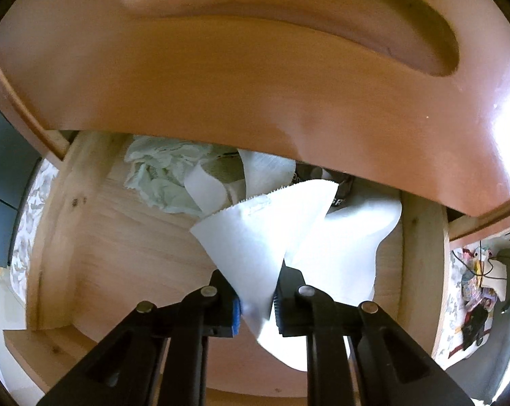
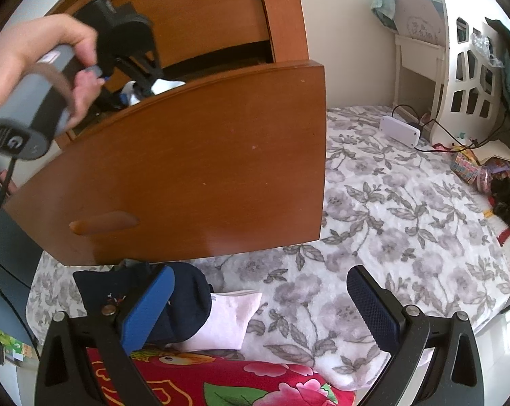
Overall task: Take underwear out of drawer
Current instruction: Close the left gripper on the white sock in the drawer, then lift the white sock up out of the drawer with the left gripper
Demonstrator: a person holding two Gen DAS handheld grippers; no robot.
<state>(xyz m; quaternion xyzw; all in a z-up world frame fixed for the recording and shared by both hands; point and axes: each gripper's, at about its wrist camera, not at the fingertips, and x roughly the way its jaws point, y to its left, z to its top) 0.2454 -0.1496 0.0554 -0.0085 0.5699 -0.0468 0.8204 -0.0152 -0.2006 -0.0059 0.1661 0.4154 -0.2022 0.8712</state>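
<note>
Left gripper clamped on white underwear over the drawer floor, ready for lifting past its front edge. Right gripper jaws apart, empty, waiting above the floral blanket.

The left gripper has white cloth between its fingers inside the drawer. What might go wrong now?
1. The left gripper pinches only a narrow fold of the white cloth, so the cloth may slip out when lifted.
2. The cloth runs back under the drawer front above into the pile, so it may catch or drag the pale green garment along.
</note>
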